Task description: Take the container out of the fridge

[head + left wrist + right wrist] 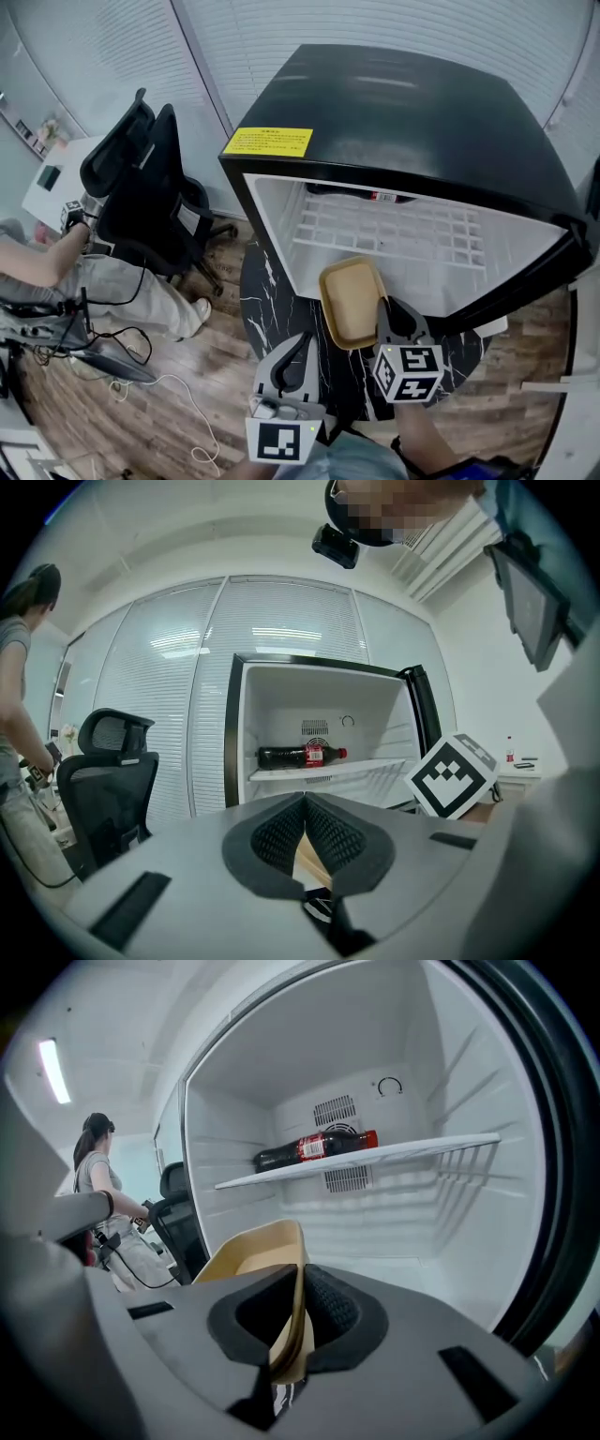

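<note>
A shallow tan container [350, 300] hangs at the front edge of the open black mini fridge [394, 112], half out over the floor of the white interior. My right gripper [386, 311] is shut on its right rim. In the right gripper view the rim [298, 1321] runs between the two black pads, and the container [246, 1252] reaches forward and left. My left gripper [302, 345] floats lower left of the container, apart from it, shut and empty. Its pads [281, 834] meet at the tips in the left gripper view.
A cola bottle [314, 1148] lies on the fridge's wire shelf [394, 230]. A round black marble table [277, 309] stands under the grippers in front of the fridge. A black office chair [150, 187] and a person [56, 272] are at the left, with cables on the wooden floor.
</note>
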`<move>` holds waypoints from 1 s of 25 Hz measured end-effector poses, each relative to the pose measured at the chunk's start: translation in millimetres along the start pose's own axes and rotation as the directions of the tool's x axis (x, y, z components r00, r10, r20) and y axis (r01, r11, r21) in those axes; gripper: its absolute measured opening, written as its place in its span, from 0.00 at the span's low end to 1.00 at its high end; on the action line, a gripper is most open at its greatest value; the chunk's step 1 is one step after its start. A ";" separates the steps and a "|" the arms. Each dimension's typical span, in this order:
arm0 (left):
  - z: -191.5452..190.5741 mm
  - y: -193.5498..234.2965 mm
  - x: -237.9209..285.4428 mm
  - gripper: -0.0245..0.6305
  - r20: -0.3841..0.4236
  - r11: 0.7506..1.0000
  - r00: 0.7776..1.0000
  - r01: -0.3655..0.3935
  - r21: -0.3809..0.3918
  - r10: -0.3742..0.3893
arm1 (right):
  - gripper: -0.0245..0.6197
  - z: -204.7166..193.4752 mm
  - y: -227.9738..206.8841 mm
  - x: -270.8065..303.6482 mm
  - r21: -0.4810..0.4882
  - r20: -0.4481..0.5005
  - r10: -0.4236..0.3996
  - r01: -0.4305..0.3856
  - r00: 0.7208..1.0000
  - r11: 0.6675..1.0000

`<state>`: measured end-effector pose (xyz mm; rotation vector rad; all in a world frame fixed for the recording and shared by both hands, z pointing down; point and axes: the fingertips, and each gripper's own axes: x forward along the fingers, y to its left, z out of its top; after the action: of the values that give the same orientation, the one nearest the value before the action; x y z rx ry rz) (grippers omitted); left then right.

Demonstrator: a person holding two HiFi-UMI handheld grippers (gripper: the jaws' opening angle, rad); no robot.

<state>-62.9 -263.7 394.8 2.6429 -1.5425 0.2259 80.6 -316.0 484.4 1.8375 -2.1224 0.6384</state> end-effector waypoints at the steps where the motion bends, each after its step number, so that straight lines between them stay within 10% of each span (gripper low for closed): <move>1: 2.1 -3.0 -3.5 0.06 0.005 1.000 1.000 -0.004 0.004 0.004 | 0.10 1.1 0.7 -6.2 -0.004 0.007 0.006 -0.006 1.000 1.000; 25: 70.5 -30.9 -62.7 0.06 0.226 0.991 0.968 -0.122 0.056 0.106 | 0.10 41.8 26.3 -139.4 -0.111 0.274 0.141 -0.114 0.951 0.987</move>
<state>-60.0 -204.3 315.3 2.7143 -1.7872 -0.0118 81.4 -212.8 378.6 1.8436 -2.4214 0.3102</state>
